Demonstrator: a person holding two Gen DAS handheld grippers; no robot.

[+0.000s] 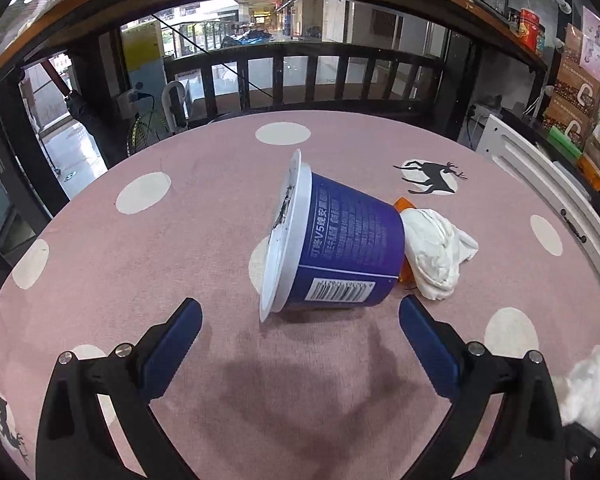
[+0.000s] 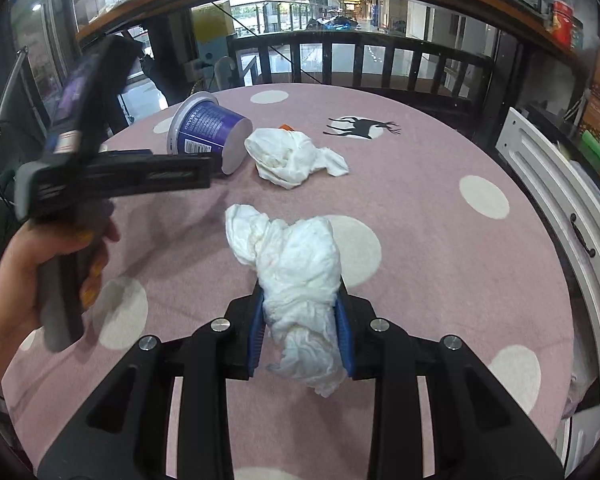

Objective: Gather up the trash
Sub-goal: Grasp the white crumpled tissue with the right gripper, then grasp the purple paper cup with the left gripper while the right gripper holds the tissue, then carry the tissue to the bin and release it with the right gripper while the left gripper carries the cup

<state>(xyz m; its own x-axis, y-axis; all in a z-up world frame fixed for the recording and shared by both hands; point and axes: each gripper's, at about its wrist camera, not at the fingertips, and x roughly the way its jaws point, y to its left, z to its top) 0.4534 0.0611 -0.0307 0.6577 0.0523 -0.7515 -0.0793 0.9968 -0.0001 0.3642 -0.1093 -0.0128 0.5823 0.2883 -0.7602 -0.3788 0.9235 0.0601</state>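
Observation:
A blue cup (image 1: 340, 244) with a white rim lies on its side on the pink dotted tablecloth (image 1: 140, 264); it also shows in the right wrist view (image 2: 208, 130). My left gripper (image 1: 300, 312) is open, its jaws wide apart just in front of the cup. A crumpled white tissue (image 1: 436, 252) lies behind the cup, over a small orange piece (image 1: 405, 204); the tissue also shows in the right wrist view (image 2: 292, 156). My right gripper (image 2: 302, 304) is shut on another crumpled white tissue (image 2: 296, 264), held above the table.
A white cabinet panel (image 2: 548, 200) curves along the table's right edge. A dark railing (image 1: 300, 76) stands behind the table. Shelves with boxes (image 1: 572, 92) are at the far right. The person's left hand (image 2: 28, 272) holds the left gripper.

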